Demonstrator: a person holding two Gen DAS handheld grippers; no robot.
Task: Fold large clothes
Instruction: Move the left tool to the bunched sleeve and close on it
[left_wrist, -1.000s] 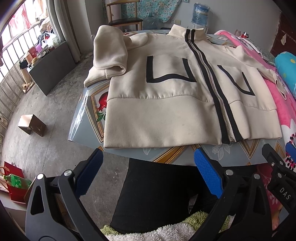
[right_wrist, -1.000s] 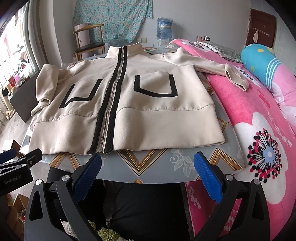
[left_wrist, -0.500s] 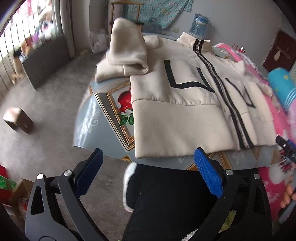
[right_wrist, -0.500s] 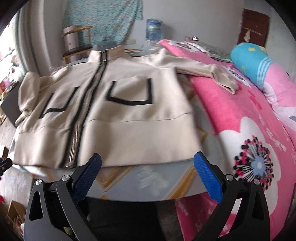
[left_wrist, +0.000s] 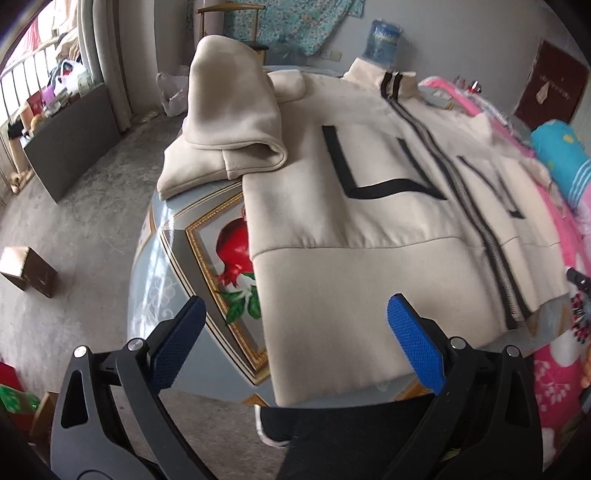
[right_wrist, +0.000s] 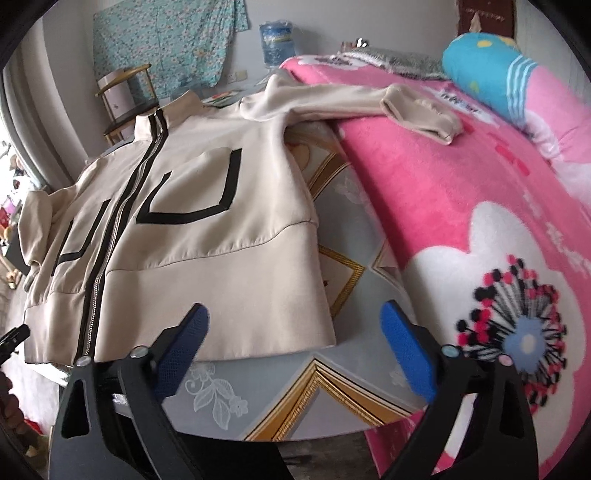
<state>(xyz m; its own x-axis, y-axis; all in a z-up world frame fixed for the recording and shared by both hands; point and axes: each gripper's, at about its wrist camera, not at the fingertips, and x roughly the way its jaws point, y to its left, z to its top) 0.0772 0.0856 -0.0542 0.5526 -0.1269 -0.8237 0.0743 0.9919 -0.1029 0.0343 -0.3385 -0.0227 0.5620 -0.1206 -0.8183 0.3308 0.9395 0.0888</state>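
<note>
A beige zip-up jacket (left_wrist: 369, 221) with black pocket trim lies face up on a patterned table (left_wrist: 177, 266); it also shows in the right wrist view (right_wrist: 207, 236). Its left sleeve (left_wrist: 229, 122) is bunched at the table's far left. Its right sleeve (right_wrist: 369, 103) stretches onto the pink bed. My left gripper (left_wrist: 295, 343) is open and empty, over the hem's left corner. My right gripper (right_wrist: 295, 343) is open and empty, over the hem's right corner.
A pink flowered blanket (right_wrist: 480, 221) covers the bed right of the table, with a blue pillow (right_wrist: 491, 70) on it. A cardboard box (left_wrist: 27, 266) sits on the floor at left. A chair (right_wrist: 125, 99) and a water bottle (right_wrist: 277, 42) stand behind the table.
Both grippers have moved forward and apart: the left toward the jacket's left hem corner, the right toward its right hem corner. Both stay open. The jacket has not moved.
</note>
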